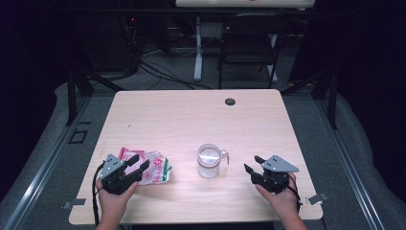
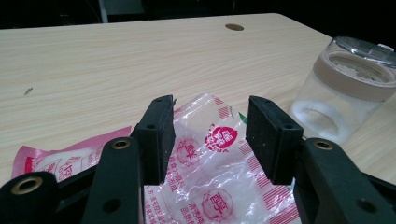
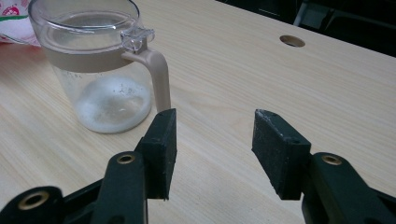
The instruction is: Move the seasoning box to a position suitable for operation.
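A crinkled clear plastic bag (image 1: 155,171) with red print and white contents lies flat at the table's front left. My left gripper (image 1: 139,162) hovers over its near end, open; the bag (image 2: 215,177) shows in the gap between the jaws of the left gripper (image 2: 211,107), and the pads do not press on it. A clear lidded jar (image 1: 209,161) with a beige band and handle stands at the front centre, with a white residue at its bottom. My right gripper (image 1: 253,163) sits to its right, open and holding nothing. In the right gripper view the jar (image 3: 102,60) stands ahead and to the left of the right gripper (image 3: 215,121).
The light wooden table (image 1: 191,120) has a round cable hole (image 1: 230,101) near its far edge. A black folding chair (image 1: 249,43) and a white desk leg (image 1: 197,48) stand beyond the table. The jar (image 2: 345,93) is to the right of the bag.
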